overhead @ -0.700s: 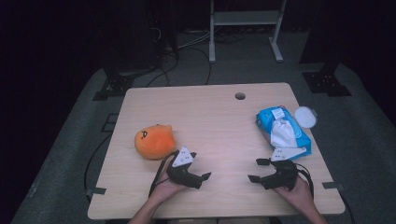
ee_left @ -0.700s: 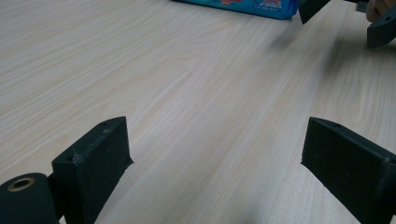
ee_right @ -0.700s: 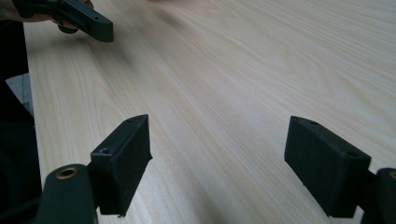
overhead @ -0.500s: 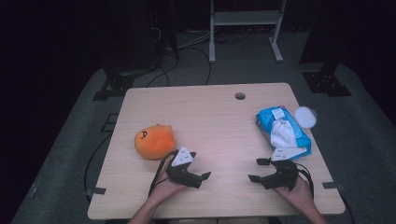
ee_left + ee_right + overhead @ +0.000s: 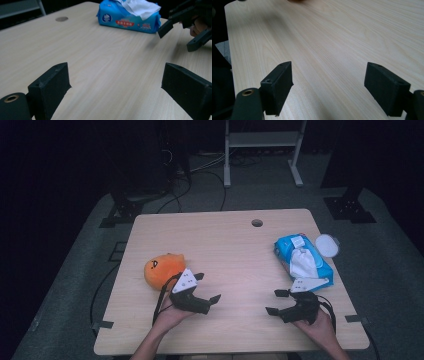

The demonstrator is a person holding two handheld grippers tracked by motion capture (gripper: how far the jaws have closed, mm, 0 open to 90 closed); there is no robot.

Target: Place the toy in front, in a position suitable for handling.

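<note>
Wooden table [image 5: 230,255] lay bare between the hands. Blue wipes pack [image 5: 302,262] sat near the right edge with a white sheet pulled up, just beyond the right gripper [image 5: 278,302]; seen also in the left gripper view [image 5: 128,16]. Orange plush toy [image 5: 164,268] lay at the left, just beside the left gripper [image 5: 208,288]. Rested low over the near part of the table, both grippers, jaws spread wide apart, nothing between them. Small white lid [image 5: 327,244] lay beside the pack
</note>
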